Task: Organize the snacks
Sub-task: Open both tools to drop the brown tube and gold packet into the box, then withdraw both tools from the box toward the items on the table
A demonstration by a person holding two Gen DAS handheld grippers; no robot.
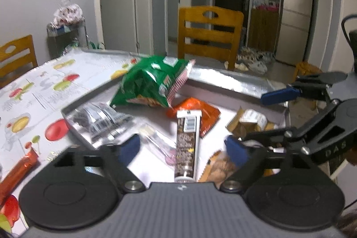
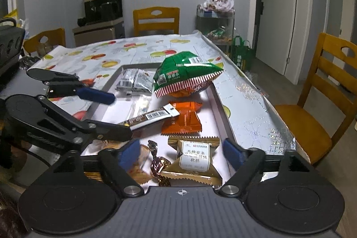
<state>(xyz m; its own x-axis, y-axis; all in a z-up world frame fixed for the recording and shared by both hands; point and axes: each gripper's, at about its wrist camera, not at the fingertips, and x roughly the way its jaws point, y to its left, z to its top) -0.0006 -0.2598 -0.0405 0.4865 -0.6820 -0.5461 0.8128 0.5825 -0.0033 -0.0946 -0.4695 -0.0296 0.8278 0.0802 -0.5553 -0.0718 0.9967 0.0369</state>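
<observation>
A shallow grey tray on the table holds several snacks: a green chip bag, an orange packet, a long brown stick pack, a black-and-white packet, a gold cake packet and a wrapped candy. My left gripper is open over the stick pack's near end. My right gripper is open just above the gold cake packet and candy.
An orange bar lies on the fruit-print tablecloth left of the tray. Wooden chairs stand around the table. A rack with bags stands at the wall. A fridge is far right.
</observation>
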